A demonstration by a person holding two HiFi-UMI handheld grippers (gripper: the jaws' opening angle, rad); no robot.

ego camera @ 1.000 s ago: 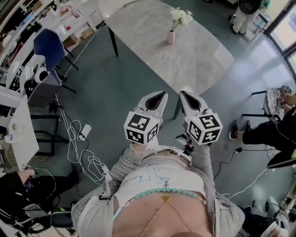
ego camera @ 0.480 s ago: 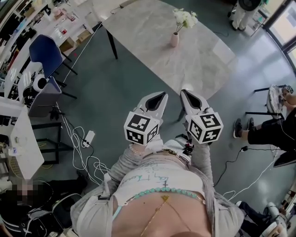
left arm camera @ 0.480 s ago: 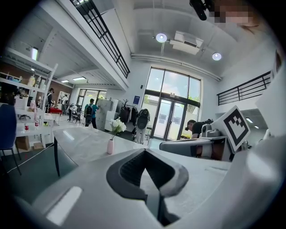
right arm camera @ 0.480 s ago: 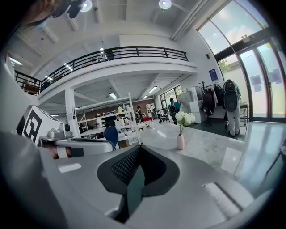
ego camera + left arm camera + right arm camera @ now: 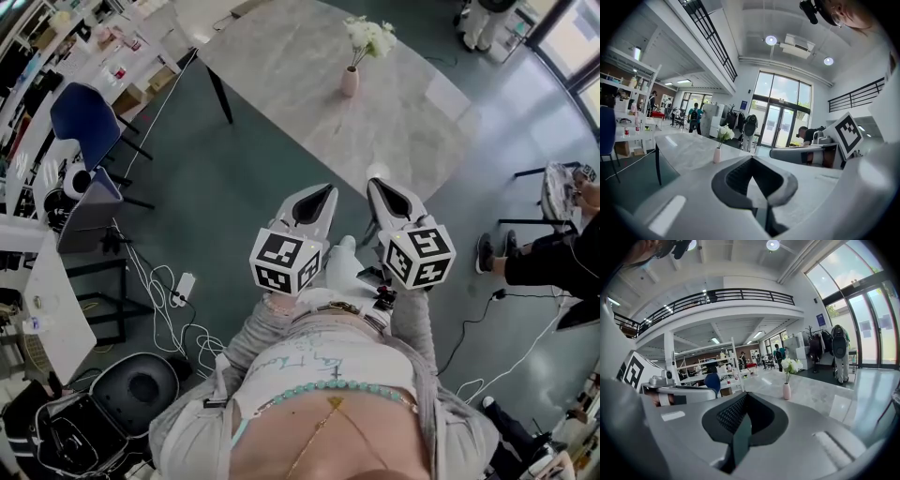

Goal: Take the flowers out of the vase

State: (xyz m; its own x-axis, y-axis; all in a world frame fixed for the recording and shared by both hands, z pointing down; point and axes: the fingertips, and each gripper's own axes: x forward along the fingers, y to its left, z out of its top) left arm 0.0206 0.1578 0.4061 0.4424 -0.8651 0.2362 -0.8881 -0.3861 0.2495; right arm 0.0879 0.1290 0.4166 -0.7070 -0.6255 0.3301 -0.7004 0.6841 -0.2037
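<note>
A small pink vase (image 5: 349, 82) with white flowers (image 5: 368, 36) stands on the grey marble table (image 5: 309, 103), far ahead of both grippers. My left gripper (image 5: 320, 193) and right gripper (image 5: 378, 187) are held side by side at waist height over the floor, short of the table's near edge. Both are shut and hold nothing. In the left gripper view the vase (image 5: 716, 155) and flowers (image 5: 724, 133) appear beyond the shut gripper (image 5: 752, 160). From the right gripper view, the vase (image 5: 786, 391) and flowers (image 5: 788, 364) lie past its shut gripper (image 5: 746, 397).
A blue chair (image 5: 89, 108) and white desks stand at the left. Cables (image 5: 159, 291) trail over the green floor, and a black round case (image 5: 141, 389) lies at the lower left. A seated person's legs (image 5: 539, 262) are at the right. People stand by the glass doors (image 5: 780, 119).
The person has stepped a little toward the table; a white shoe now shows between the grippers and the floor items have slid back. Both grippers keep their pose and stay shut.
</note>
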